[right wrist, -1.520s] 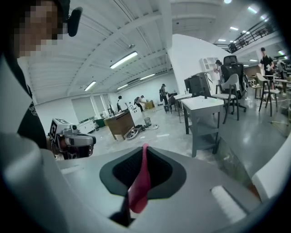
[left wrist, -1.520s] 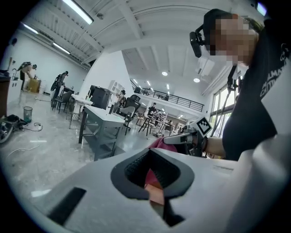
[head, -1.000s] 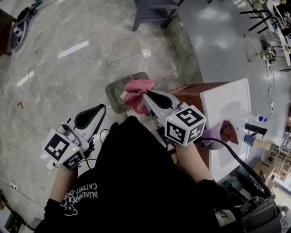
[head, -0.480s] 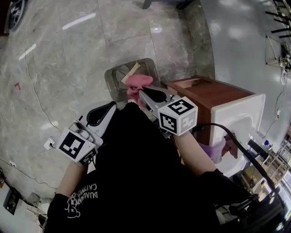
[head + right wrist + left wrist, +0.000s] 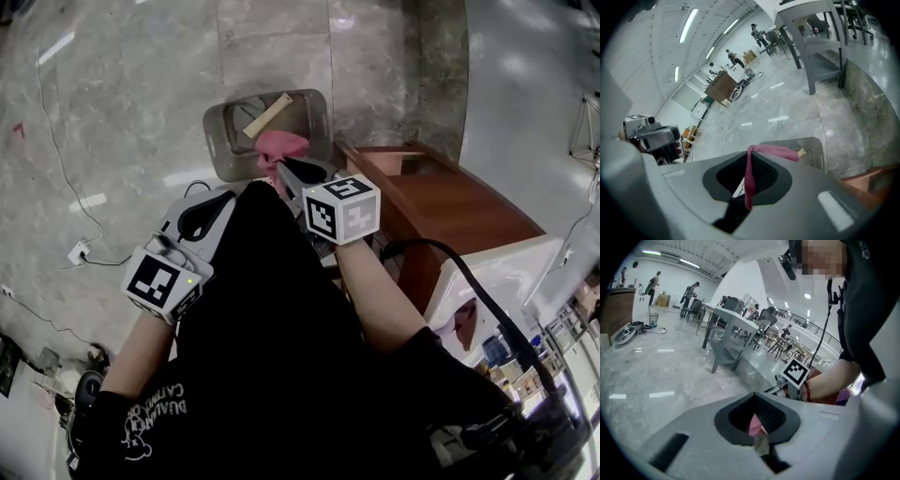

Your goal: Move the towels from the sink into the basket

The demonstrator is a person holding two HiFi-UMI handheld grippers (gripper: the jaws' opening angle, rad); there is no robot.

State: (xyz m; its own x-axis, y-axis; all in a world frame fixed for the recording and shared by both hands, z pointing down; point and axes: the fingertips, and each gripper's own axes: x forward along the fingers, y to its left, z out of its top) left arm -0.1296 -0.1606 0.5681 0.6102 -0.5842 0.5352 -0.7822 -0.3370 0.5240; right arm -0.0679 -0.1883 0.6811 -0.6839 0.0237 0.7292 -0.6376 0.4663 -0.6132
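Since approx 1 s ago the right hand-held gripper (image 5: 284, 170) has carried the pink towel (image 5: 281, 147) further out over the basket (image 5: 217, 141), and the sink (image 5: 506, 267) has slid down toward the lower-right corner of the head view. Pink towel now hangs bunched over the basket's near end, off the tip of that hand-held gripper. In the right gripper view the jaws of the right hand-held gripper (image 5: 750, 159) are pinched onto a narrow fold of the pink towel (image 5: 748, 180), w/ the rest draped over the jaw tips toward the basket (image 5: 811, 143) just beyond. Basket is grey, sits on the marble floor (image 5: 122, 112), and has a pale wooden strip (image 5: 265, 113) lying slantwise inside. Left hand-held gripper (image 5: 225, 195) sits lower left, apart from the towel and pointing roughly toward the basket. In its own view the left hand-held gripper (image 5: 755, 404) has its jaws all but pressed together, w/ nothing clearly gripped; a sliver of pink shows thru the thin slit, can't tell what. Brown wooden cabinet (image 5: 441, 202) stands btwn basket and sink. A second towel (image 5: 465, 324), reddish, lies in the sink bowl. Black cable (image 5: 441, 246) loops over the person's right forearm.
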